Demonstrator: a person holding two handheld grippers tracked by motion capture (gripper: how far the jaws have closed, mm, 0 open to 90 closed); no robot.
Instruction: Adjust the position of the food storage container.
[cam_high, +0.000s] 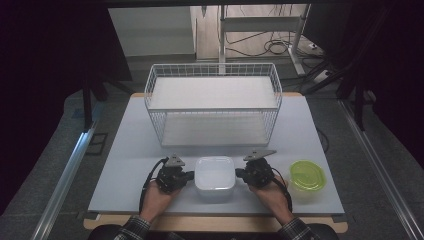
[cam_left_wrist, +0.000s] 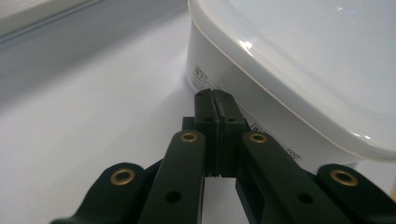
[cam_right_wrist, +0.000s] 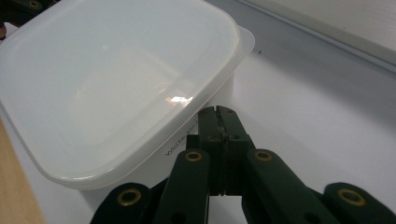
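A white lidded plastic container sits near the table's front edge, between the two grippers. My left gripper is shut, and its tips press against the container's left wall; in the left gripper view the gripper has its jaws closed together with nothing between them. My right gripper is also shut, with its tips at the container's right wall; in the right gripper view that gripper shows its jaws closed just under the lid's rim.
A white wire basket stands behind the container at the middle of the table. A round green-lidded tub sits to the right of my right hand. The table's front edge lies just below the container.
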